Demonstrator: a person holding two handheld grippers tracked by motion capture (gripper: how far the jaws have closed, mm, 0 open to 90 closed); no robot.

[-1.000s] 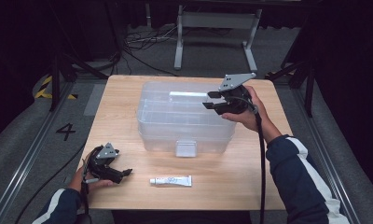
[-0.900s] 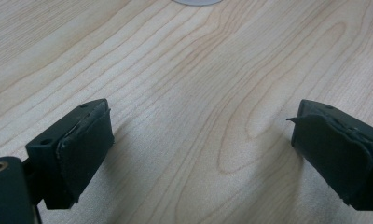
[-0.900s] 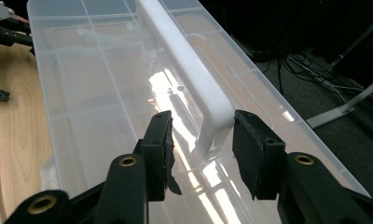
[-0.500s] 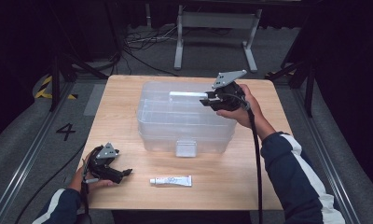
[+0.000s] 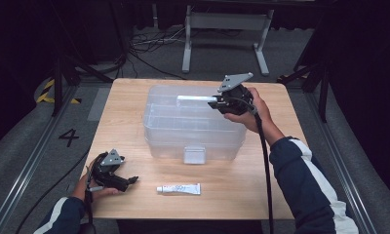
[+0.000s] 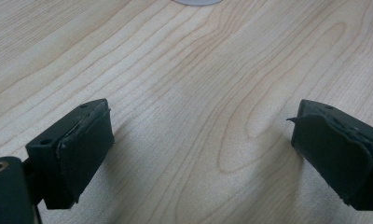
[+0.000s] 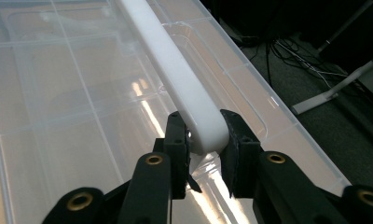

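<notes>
Jaws of right gripper (image 7: 202, 140) pinched on white handle (image 7: 175, 74) end, long way stretching ahead over box (image 5: 164, 131); left gripper (image 6: 201, 140) wide open near desk's front-left corner.

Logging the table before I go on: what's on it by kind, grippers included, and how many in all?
Clear plastic box with white handle: 1
Tube: 1
Grippers: 2, left gripper open, right gripper shut on the handle
Total: 4

So there's one clear plastic box (image 5: 193, 124), one white handle (image 5: 195, 99) on it, one small tube (image 5: 179, 188), and two grippers: left gripper (image 5: 129, 181), right gripper (image 5: 213, 104).
</notes>
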